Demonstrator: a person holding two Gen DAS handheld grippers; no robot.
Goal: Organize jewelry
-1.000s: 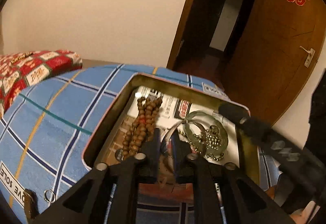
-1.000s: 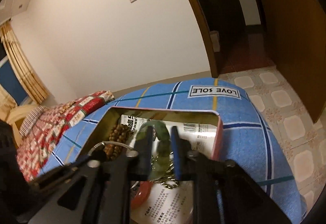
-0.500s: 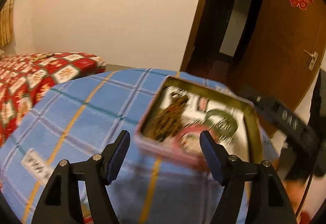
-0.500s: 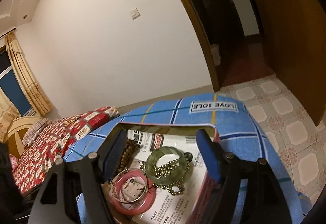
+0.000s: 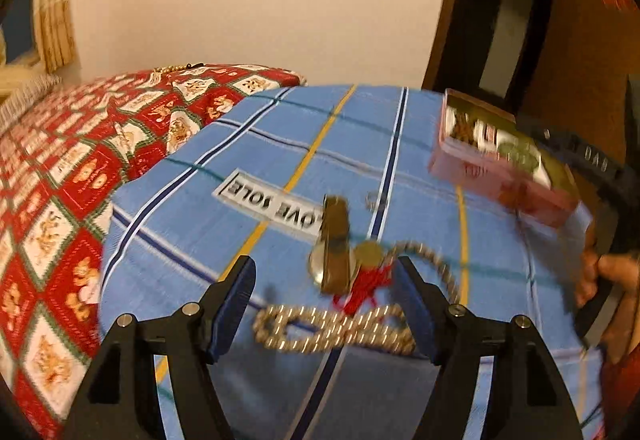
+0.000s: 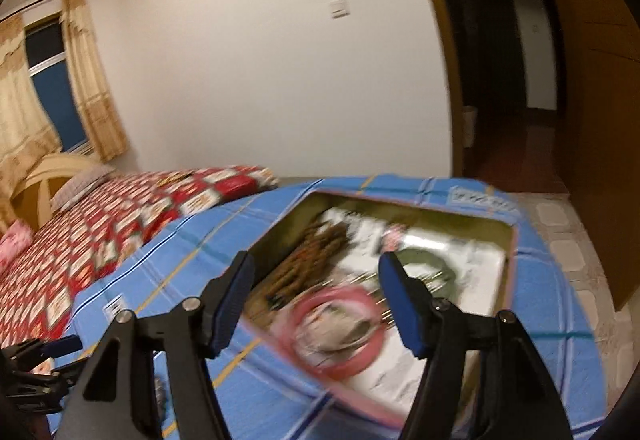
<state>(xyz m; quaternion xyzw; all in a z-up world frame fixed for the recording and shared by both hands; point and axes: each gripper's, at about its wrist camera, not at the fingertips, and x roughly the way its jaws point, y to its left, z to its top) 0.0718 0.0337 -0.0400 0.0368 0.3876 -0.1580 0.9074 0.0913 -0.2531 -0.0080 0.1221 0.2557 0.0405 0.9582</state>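
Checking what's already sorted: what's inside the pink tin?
Inside the pink tin: brown beads, a pink bangle, a green bangle, all on printed paper. The paper hides the tin's bottom.

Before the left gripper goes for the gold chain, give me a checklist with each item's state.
1. Left gripper open, nothing between its jaws: ok.
2. Gold bead chain lies free on the blue checked cloth: ok.
3. Chain clear of the watch and red tassel: cannot tell, blurred.
4. Right gripper open, holding nothing: ok.
5. Pink tin open to receive: ok.
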